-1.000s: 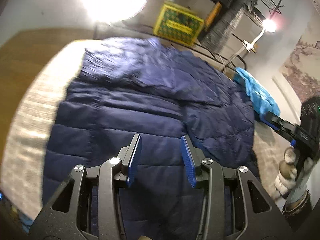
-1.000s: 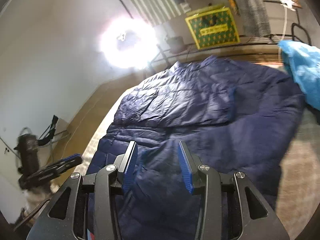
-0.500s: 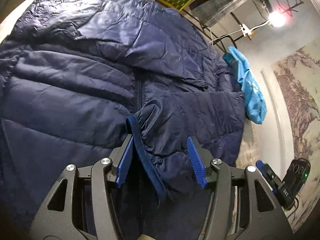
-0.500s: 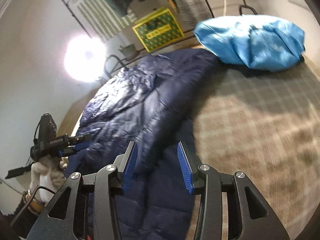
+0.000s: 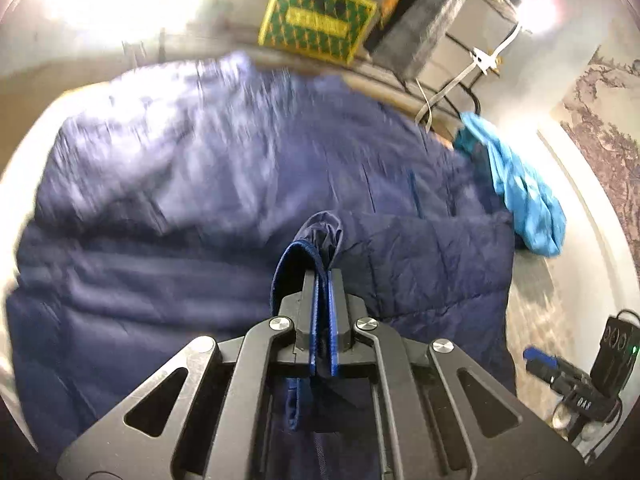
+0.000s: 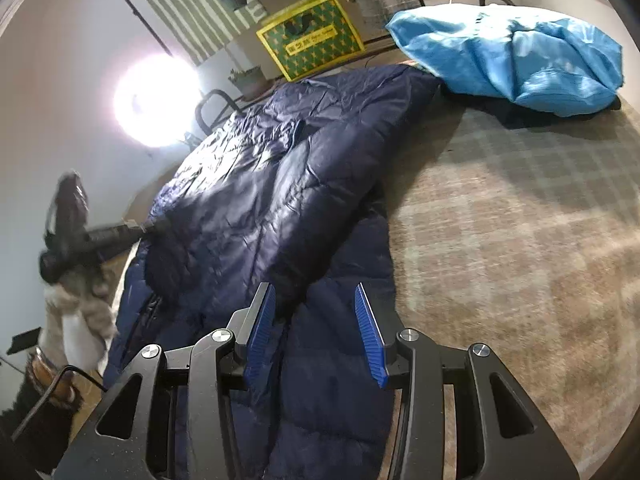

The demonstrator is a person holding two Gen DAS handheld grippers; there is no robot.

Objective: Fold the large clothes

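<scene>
Between the left tool's clamped pads, the navy puffer jacket's hem is pinched; under the half-open, empty right tool its right edge lies.

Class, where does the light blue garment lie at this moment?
In the right wrist view the light blue garment lies at upper right on the checked carpet, just beyond the navy jacket.

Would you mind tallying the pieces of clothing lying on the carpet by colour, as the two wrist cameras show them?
Navy blue: 1, the quilted jacket, its hem pinched in the left gripper.
Light blue: 1, the crumpled garment beyond it.
Total: 2.
</scene>
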